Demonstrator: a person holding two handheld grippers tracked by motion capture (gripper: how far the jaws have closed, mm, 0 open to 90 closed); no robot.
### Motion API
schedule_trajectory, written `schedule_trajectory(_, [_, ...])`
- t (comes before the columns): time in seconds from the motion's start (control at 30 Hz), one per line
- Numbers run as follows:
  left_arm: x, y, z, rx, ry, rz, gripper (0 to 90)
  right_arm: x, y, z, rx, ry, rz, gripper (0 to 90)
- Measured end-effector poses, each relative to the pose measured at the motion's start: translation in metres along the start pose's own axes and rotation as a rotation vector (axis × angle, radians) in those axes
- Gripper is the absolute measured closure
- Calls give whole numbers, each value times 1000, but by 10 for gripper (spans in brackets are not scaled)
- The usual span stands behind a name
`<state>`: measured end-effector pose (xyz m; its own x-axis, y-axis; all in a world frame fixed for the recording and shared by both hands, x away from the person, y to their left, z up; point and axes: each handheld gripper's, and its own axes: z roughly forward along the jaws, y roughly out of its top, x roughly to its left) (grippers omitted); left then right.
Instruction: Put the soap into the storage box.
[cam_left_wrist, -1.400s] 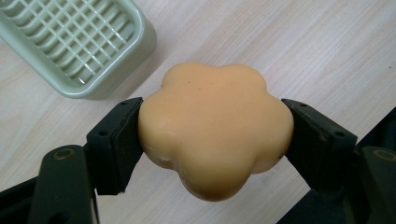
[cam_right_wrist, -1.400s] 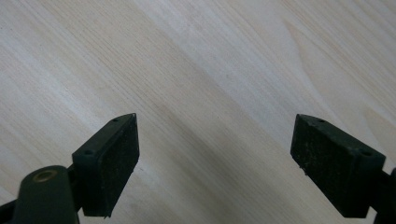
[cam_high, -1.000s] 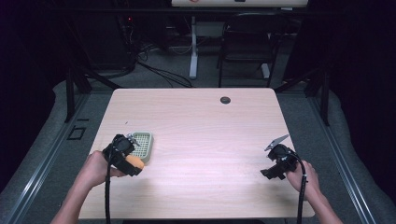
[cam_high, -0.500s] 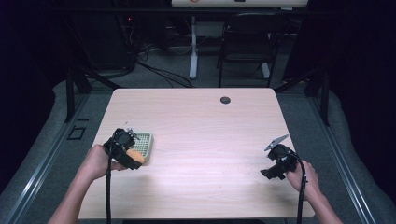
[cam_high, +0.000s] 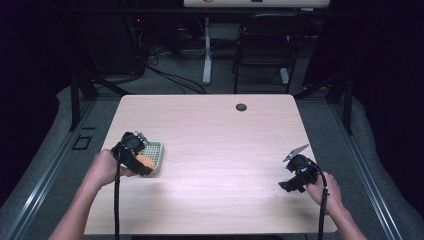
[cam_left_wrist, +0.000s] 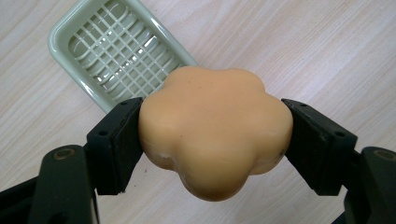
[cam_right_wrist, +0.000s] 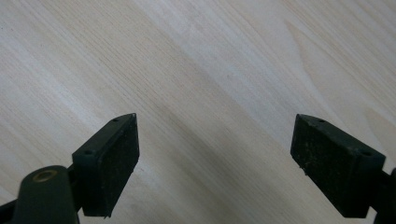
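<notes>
- Pale wood-grain surface (cam_high: 215, 150) under a dark room, with a chair and cables on the floor in the upper part of the high view and a small black round grommet (cam_high: 241, 107) near the surface's upper edge.
- At the left of the high view, the left gripper (cam_high: 141, 161) is clamped on a peach-coloured, flower-shaped bar of soap (cam_left_wrist: 215, 130); in the left gripper view the black fingers (cam_left_wrist: 119, 140) press its two sides and the bar sits at the centre of the frame.
- Just behind the soap lies a pale green plastic soap dish with a grid floor (cam_left_wrist: 88, 42), at the upper left of the left gripper view and beside the gripper at centre left of the high view. The soap's far edge overlaps the dish's near corner in that view; whether it touches I cannot tell.
- Judged step: the soap is being carried to the dish and has not been set in it. The next move calls for bringing the bar over the grid, lowering it flat inside the rim, then letting go.
- At the lower right of the high view, the right gripper (cam_high: 295, 182) waits well apart, its fingers (cam_right_wrist: 109, 158) spread wide with bare wood between them.
- No brand, label or writing can be read on the soap, the dish or the grippers.
</notes>
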<state>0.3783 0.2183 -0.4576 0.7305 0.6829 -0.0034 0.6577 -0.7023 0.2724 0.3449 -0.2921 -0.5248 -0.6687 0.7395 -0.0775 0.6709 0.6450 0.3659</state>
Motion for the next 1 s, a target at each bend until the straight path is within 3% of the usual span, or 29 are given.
schedule_trajectory(0.03, [1,1,0,4,-1,2,252,1,-1,1,-20,-4,19,152])
schedule_trajectory(0.27, [5,5,-2,-1,5,-3,252,0,0,0,0,0,0,152])
schedule_trajectory(0.3, [5,5,-2,1,8,0,252,1,-1,2,-18,-1,19,152])
schedule_trajectory(0.63, [11,9,1,-1,11,-6,251,0,0,0,-1,1,1,152])
schedule_trajectory(0.67, [12,9,1,-2,10,-8,251,1,-1,1,-20,-2,18,152])
schedule_trajectory(0.83, [17,11,2,2,15,-12,252,0,0,1,-2,-2,5,152])
schedule_trajectory(0.87, [18,12,2,-1,16,-14,251,1,-1,2,-19,-1,20,152])
schedule_trajectory(0.9, [20,13,3,-3,19,-17,251,-3,2,-3,47,2,-43,152])
schedule_trajectory(0.97, [21,13,3,-3,18,-20,251,-4,3,-3,59,1,-52,152])
schedule_trajectory(1.0, [23,14,4,-4,17,-23,252,1,-1,2,-22,2,20,152])
